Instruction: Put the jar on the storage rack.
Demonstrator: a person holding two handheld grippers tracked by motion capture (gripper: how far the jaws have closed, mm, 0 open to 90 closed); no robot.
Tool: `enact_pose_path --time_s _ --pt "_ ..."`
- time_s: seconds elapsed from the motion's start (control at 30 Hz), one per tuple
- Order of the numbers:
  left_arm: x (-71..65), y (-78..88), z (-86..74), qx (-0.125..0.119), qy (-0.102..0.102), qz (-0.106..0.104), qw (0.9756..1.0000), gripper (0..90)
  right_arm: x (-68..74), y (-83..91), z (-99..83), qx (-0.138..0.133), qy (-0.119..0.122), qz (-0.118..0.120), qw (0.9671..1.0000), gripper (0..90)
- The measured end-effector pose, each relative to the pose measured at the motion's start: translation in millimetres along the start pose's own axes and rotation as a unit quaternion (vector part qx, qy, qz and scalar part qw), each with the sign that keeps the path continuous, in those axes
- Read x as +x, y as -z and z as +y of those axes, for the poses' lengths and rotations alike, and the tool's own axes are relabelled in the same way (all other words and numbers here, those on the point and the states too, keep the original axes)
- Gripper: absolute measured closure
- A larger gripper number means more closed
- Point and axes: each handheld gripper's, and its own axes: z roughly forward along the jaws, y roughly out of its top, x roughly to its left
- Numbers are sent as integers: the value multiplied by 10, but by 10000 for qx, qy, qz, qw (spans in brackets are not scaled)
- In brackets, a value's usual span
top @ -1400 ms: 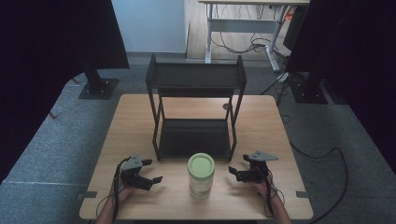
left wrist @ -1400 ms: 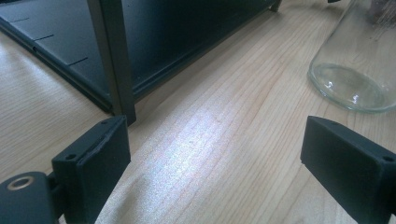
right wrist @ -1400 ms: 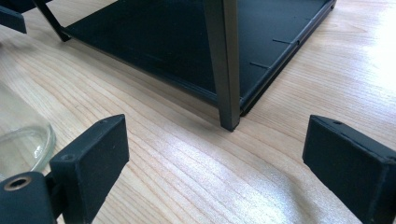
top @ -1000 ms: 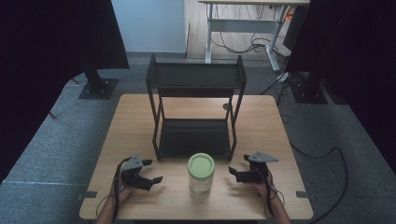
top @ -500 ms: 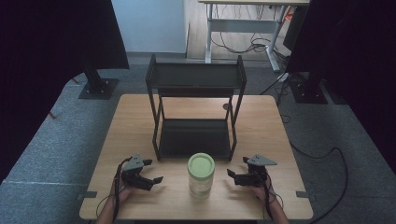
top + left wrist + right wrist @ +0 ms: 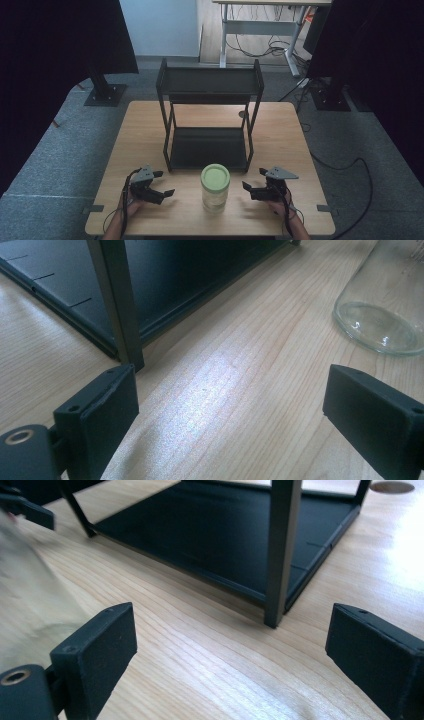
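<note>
A clear glass jar (image 6: 215,189) with a pale green lid (image 6: 215,176) is seen standing upright on the wooden table (image 6: 280,135), near its front edge and about midway between the two grippers. It is placed just in front of the black two-tier metal rack (image 6: 208,116), apart from the rack's lower shelf (image 6: 208,148). In the left gripper view, the rounded glass base of the jar (image 6: 378,327) is shown resting on the wood grain, ahead of the right-hand jaw and not touched by it.

The left gripper (image 6: 159,183) is held by a hand (image 6: 131,201) to the left of the jar, low over the table and pointed toward it. Its jaws are spread wide, with bare table seen between them and nothing gripped. A front leg of the rack (image 6: 116,302) is seen just beyond its left-hand jaw.

The right gripper (image 6: 253,179) is held to the right of the jar and is turned toward it. Its jaws are likewise spread wide over bare wood, with nothing between them. In the right gripper view, another front leg of the rack (image 6: 281,550) and the dark lower shelf (image 6: 220,530) are seen ahead, and a pale blurred shape at the left edge cannot be made out clearly.

Both grippers are kept clear of the jar, each near it on its own side. A cable (image 6: 292,220) is seen trailing from the right gripper back along the forearm.
</note>
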Motion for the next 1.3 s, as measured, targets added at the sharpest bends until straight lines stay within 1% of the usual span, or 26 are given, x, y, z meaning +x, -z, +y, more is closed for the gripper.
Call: enact_pose_path --time_s 0.07,0.13,0.2,0.27,0.37,0.47,0.67,0.8,0.87,0.93,1.0,1.17,1.3 --pt "-1 -1 0 3 0 0 10000 75 28 28 15 12 -28 88 10000 48" --pt "-1 -2 0 2 5 0 10000 75 56 45 28 61 -106 148 9998 28" --pt "1 -2 1 5 5 -2 10000 75 98 63 51 95 -129 130 9998 23" --pt "0 -2 1 6 3 -4 10000 76 143 104 83 79 -86 259 9996 22" --pt "-1 -3 1 11 0 -8 10000 76 206 189 130 -20 -26 369 9993 18" --pt "-1 -3 1 8 1 -10 10000 76 255 265 160 -101 26 378 9992 16" --pt "-1 -3 1 10 1 -11 10000 76 353 377 208 -165 189 470 9986 13" --pt "-3 -5 2 22 -9 -5 10000 76 445 429 247 -173 390 652 9970 13" --pt "-4 -6 2 29 -22 -1 10000 76 493 440 261 -173 479 740 9960 10" --pt "-5 -7 3 33 -31 5 10000 76 544 444 275 -187 538 747 9956 3" --pt "-6 -8 3 42 -36 6 10000 76 586 448 287 -185 596 826 9946 0" --pt "-7 -9 4 45 -44 3 10000 76 685 465 321 -193 700 967 9927 0" --pt "-12 -13 4 51 -50 9 10000 76 757 455 331 -151 812 1081 9907 0"
